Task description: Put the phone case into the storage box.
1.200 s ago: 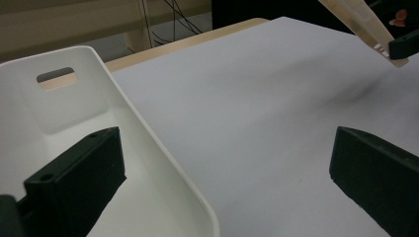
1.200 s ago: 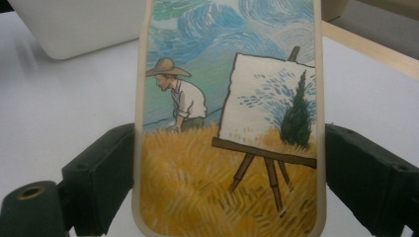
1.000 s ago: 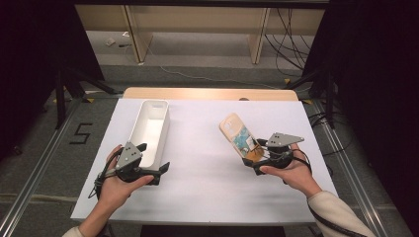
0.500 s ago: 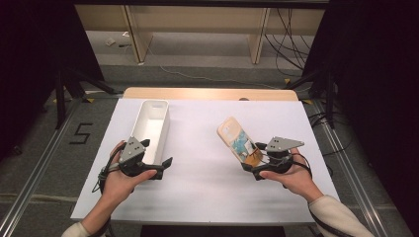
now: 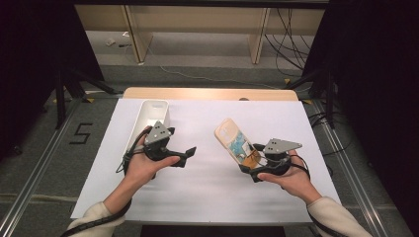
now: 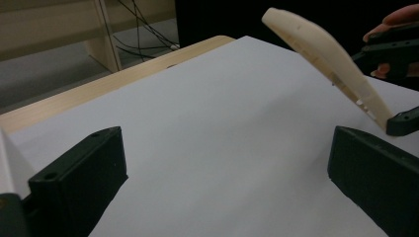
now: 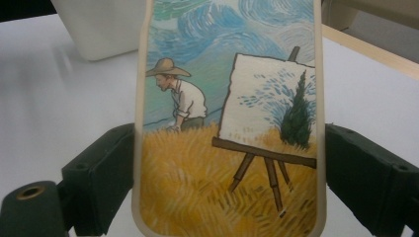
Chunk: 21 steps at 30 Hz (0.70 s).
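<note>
Right tongs [image 5: 247, 159]: clamped on the short end of the phone case [image 5: 236, 141], one jaw against each long edge, as the right gripper view shows; the hand [image 5: 291, 177] sits at about 4 o'clock on the worktop [image 5: 207, 197].
Phone case: cream-rimmed, painted with a straw-hatted figure, an easel and a wheat field [image 7: 227, 123]; held tilted, free end raised off the white sheet and pointing toward 11 o'clock. In the left gripper view it [image 6: 326, 59] hangs clear of the surface.
Left tongs [image 5: 185, 153]: jaws apart and holding nothing, pointing toward 3 o'clock, near the worktop's centre-left; the case lies ahead of them, well apart.
White bin [image 5: 150, 116]: long open container at about 10 o'clock, just beyond the left hand [image 5: 143, 165]; its inside cannot be judged from here.
Done, by the look of it: case picked up and secured.
Left, as judged: the case is not yet in the bin nor taken by the left tongs; either a handover or a carry toward 10 o'clock remains.
</note>
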Each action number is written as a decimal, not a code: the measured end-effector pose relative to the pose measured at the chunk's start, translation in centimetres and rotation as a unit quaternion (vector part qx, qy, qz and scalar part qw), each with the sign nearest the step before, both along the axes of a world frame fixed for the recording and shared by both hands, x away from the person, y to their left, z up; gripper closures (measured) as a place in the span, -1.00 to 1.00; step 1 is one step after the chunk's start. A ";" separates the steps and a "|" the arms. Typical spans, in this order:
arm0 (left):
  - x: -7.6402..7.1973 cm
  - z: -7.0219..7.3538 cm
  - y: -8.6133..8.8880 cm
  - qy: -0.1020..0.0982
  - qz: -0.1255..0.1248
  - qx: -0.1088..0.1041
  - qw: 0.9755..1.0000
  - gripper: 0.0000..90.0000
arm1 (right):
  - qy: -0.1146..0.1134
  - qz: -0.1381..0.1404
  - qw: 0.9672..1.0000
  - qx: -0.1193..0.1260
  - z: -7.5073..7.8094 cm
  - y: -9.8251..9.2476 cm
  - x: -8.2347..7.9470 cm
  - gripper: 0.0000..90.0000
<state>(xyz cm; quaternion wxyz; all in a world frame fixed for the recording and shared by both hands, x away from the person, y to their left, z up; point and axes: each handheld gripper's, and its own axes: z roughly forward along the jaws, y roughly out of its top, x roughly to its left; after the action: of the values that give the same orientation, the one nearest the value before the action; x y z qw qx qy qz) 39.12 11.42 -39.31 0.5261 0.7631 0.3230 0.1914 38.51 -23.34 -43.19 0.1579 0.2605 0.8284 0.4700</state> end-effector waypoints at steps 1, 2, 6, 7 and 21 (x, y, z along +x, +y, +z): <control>0.1 0.2 -0.5 0.000 -0.004 -0.001 1.000 -0.98 | 0.000 0.000 1.000 0.001 0.0 0.0 0.0 -0.74; 0.1 0.5 -0.9 0.000 -0.009 -0.001 1.000 -0.98 | 0.000 0.000 1.000 0.001 0.0 0.0 0.0 -0.74; 0.5 1.3 -2.6 0.001 -0.023 -0.011 1.000 -0.97 | 0.001 0.000 1.000 0.000 -0.1 0.1 0.0 -0.74; 0.6 1.6 -3.0 0.001 -0.026 -0.012 1.000 -0.97 | 0.000 0.000 1.000 0.000 -0.1 0.1 0.0 -0.74; 2.5 3.2 -6.5 0.006 -0.037 0.002 0.999 -0.86 | 0.003 0.000 1.000 -0.003 -0.3 0.4 0.1 -0.74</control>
<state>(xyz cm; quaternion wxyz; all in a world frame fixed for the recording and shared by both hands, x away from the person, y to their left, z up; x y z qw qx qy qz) 41.60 4.91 -36.11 0.5296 0.7767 0.2971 0.1676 38.56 -22.91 -43.45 0.1565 0.2610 0.8304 0.4667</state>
